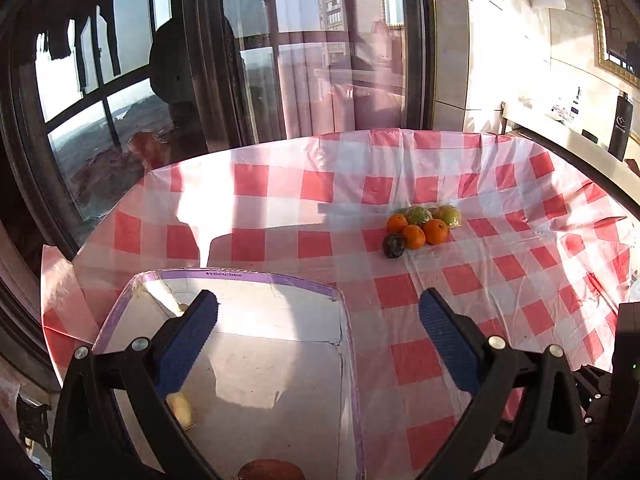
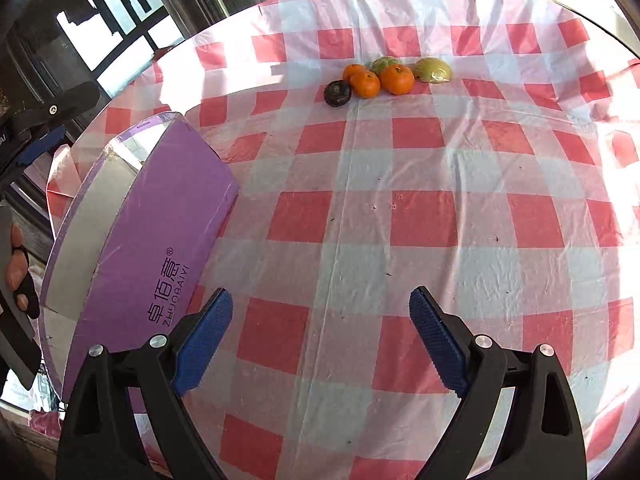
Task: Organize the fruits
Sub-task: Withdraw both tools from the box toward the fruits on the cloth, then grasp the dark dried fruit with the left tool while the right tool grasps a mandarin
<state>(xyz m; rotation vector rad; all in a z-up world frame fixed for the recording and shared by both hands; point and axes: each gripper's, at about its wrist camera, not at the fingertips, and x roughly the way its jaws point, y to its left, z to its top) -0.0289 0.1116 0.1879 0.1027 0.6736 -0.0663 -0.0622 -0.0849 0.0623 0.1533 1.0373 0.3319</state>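
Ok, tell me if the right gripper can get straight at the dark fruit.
Probably yes: the right gripper is open and empty, and only bare tablecloth lies between it and the dark fruit.

Both wrist views look steeply down across checked tablecloth [image 2: 360, 216]; shared: purple box [image 2: 168, 248], far fruit cluster [image 1: 424, 228].

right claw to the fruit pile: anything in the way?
Nothing visible. Only bare checkered tablecloth lies between the open right claw and the fruit pile at the far side. The purple box sits off to the left, clear of that line.
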